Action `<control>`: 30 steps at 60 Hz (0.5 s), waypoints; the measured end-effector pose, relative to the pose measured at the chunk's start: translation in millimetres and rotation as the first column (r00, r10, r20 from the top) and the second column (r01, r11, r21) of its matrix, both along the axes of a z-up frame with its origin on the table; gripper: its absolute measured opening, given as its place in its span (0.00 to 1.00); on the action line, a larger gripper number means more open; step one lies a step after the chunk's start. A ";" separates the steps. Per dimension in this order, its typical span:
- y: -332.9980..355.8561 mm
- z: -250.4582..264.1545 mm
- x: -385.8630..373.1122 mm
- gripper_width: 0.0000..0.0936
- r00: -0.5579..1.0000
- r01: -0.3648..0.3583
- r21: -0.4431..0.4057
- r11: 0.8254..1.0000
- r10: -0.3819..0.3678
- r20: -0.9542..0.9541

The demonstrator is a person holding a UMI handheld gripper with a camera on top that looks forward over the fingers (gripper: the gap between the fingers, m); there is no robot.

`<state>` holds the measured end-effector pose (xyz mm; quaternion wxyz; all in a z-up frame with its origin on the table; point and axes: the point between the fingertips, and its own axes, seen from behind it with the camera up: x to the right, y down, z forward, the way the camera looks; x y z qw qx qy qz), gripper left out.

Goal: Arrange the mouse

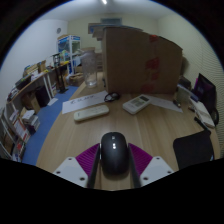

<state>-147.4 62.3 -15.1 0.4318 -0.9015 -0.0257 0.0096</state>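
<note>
Wood desk [150,125], blue floor [45,125], shelves [35,85] w/ clutter.

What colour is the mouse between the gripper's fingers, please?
Black; the mouse shows in the gripper view, between the fingers.

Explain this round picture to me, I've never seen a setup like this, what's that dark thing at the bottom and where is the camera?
The camera rides on a hand-held two-finger gripper and looks forward along its fingers through a wide-angle lens, which is why the room looks curved. The fingers carry magenta pads. The dark thing between them is a black rounded computer mouse. The fingers sit close at its sides, but whether they press on it cannot be seen. Beyond lies a light wooden table with a flat white remote-like device, a pale grey box-shaped gadget and a large brown cardboard box standing upright.
</note>
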 end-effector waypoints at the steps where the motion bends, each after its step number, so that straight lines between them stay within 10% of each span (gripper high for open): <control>1: 0.6 -0.1 0.1 0.54 1.000 0.008 0.006 1.000 -0.008 -0.001; 16: -11.9 7.4 -1.9 0.37 0.996 0.075 -0.067 0.995 -0.071 0.057; 30: -40.4 198.0 -3.1 0.36 0.998 0.006 0.244 0.970 -0.021 0.058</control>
